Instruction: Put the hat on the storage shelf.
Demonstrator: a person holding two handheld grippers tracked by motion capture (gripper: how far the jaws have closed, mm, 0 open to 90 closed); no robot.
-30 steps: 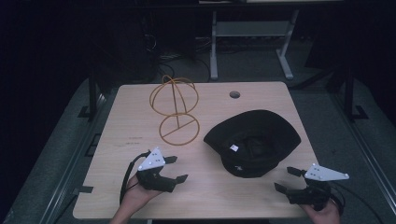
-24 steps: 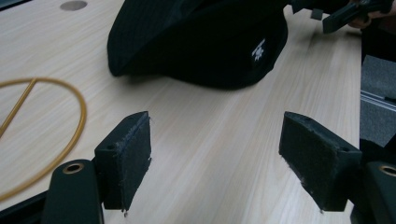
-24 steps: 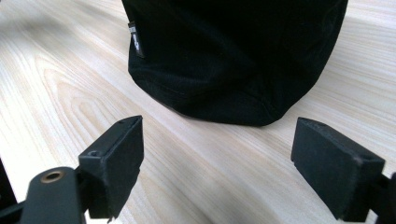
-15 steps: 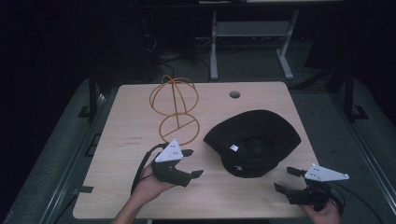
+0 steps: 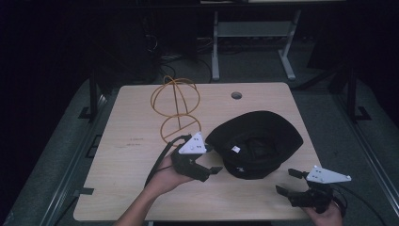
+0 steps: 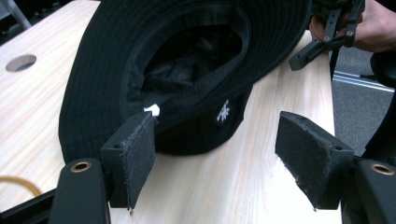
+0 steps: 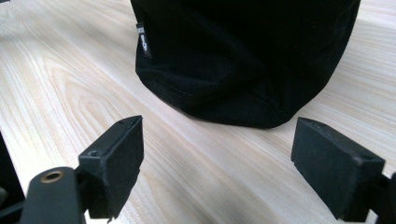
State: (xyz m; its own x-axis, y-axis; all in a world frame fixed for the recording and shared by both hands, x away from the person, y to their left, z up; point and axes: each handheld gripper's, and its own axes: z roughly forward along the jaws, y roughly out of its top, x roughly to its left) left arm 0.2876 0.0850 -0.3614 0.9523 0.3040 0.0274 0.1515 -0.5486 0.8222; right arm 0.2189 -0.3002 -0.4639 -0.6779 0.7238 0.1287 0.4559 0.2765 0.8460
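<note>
A: What is the setting?

B: A dark room with a pale wood-grain worktop (image 5: 122,155); a round hole (image 5: 236,95) sits near its far edge, and a grey metal frame (image 5: 254,33) stands on the floor behind.

A: Any containers?

B: Only the black bucket hat (image 5: 256,141), lying crown-down with its hollow facing up. Inside I see dark lining and a small white tag (image 6: 152,110), nothing else that I can make out.

A: Start from the left.

B: A yellow wire stand (image 5: 176,106) is upright on the worktop, left of the hat. Just in front of it the left claw (image 5: 209,162) is spread wide and grips nothing. Its far jaw is at the hat's brim, but I cannot tell if it touches.

A: And the right side?

B: The right claw (image 5: 288,181) hangs near the worktop's front right corner, also released and empty, pointing at the hat's crown, with bare wood between them.
</note>
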